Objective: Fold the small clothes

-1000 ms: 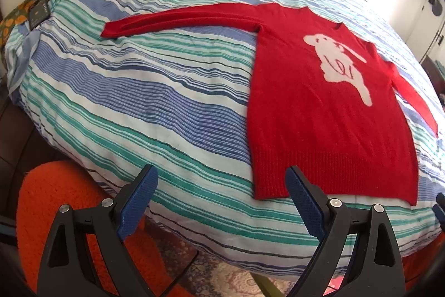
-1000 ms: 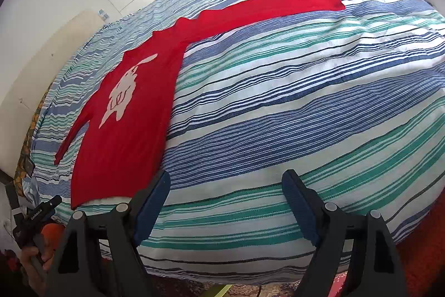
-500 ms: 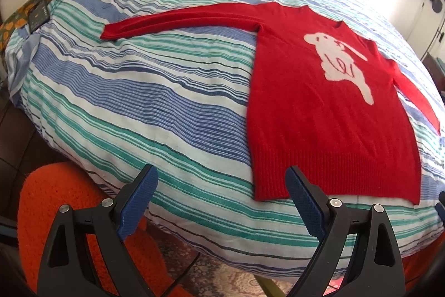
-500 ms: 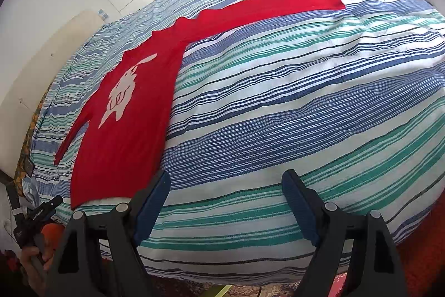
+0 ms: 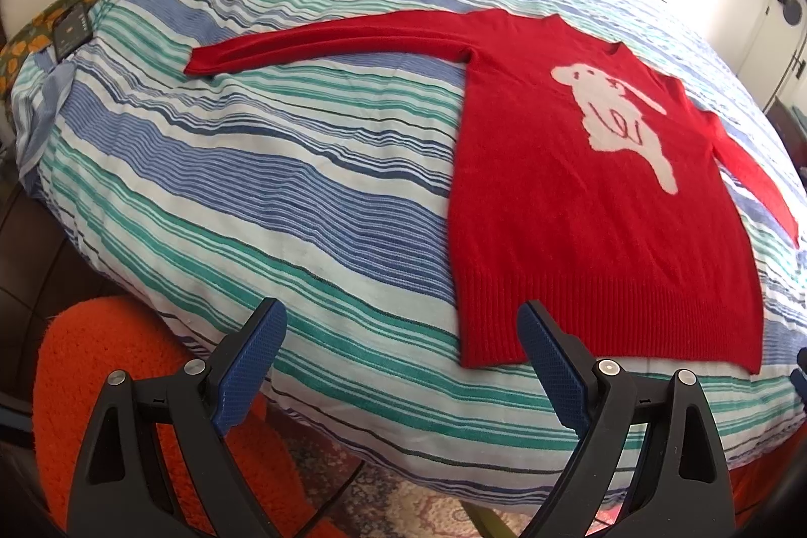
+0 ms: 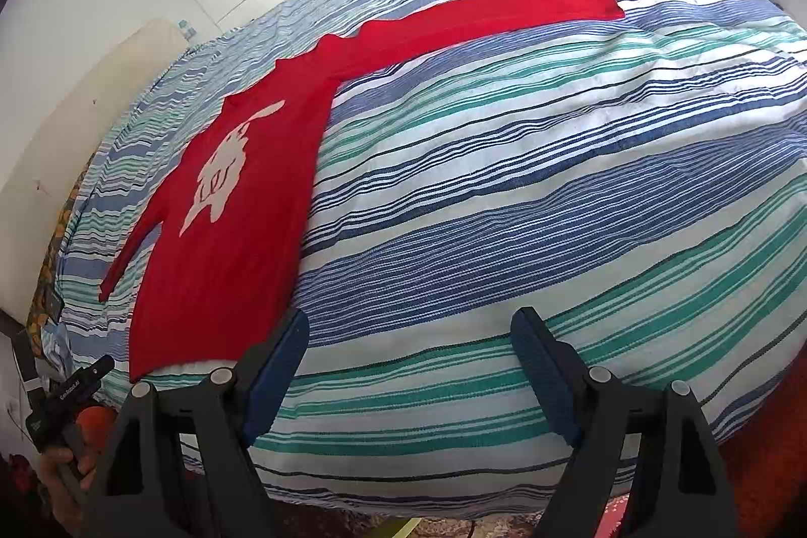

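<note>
Both hand-held grippers, left (image 5: 401,336) and right (image 6: 409,342), hang wide apart and empty at the bed's (image 5: 282,185) near edge; red sweater (image 5: 580,210) spread flat, sleeves probably both out.

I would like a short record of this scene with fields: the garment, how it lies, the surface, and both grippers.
garment: red sweater with a white animal figure
state: spread flat, face up, unfolded; one sleeve stretched out sideways, the other angled down along the body
surface: striped bedcover
left hand-held gripper: open, empty, near the hem
right hand-held gripper: open, empty, beside the hem corner
</note>
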The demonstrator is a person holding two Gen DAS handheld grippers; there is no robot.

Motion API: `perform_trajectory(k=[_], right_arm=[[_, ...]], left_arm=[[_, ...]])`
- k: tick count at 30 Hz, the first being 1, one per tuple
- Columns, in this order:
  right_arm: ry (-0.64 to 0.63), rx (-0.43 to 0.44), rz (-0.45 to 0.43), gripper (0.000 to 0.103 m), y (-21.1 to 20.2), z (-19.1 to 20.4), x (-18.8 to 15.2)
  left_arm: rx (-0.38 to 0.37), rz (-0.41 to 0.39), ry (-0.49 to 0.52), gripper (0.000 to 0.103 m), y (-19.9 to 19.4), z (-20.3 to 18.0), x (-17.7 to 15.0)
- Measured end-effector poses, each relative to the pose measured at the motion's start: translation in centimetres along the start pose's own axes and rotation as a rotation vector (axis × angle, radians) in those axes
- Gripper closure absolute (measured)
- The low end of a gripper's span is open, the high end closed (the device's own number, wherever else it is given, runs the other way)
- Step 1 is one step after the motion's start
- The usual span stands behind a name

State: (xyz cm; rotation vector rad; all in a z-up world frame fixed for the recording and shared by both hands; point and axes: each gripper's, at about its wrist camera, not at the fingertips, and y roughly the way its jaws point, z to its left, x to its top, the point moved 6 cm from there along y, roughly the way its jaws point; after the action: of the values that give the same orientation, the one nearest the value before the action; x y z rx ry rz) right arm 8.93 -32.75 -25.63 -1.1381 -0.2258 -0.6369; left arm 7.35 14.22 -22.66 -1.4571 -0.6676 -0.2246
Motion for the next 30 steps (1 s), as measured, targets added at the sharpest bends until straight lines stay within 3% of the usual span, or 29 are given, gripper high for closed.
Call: perform_trajectory(k=[17,21,25,30], right_arm=[[0.016,0.001,-0.007,0.021,-0.3,0.0,0.1],[0.058,0.039,-0.025,0.021,-1.1,-0.2,0.9],[0.117,0.084,-0.062,0.021,-1.5,-1.9,4.4],[0.326,0.131,-0.191,0.021,-1.5,-7.6,13.1]], left_arm=[[-0.007,-0.021,-0.013,0.009,-0.7,0.4,0.3],[0.0,-0.017,-0.034,0.009,-0.6,0.9,0.2],[0.004,-0.006,-0.059,0.009,-0.2,1.2,0.4],[0.021,-0.007,-0.062,0.009,0.0,1.2,0.4]])
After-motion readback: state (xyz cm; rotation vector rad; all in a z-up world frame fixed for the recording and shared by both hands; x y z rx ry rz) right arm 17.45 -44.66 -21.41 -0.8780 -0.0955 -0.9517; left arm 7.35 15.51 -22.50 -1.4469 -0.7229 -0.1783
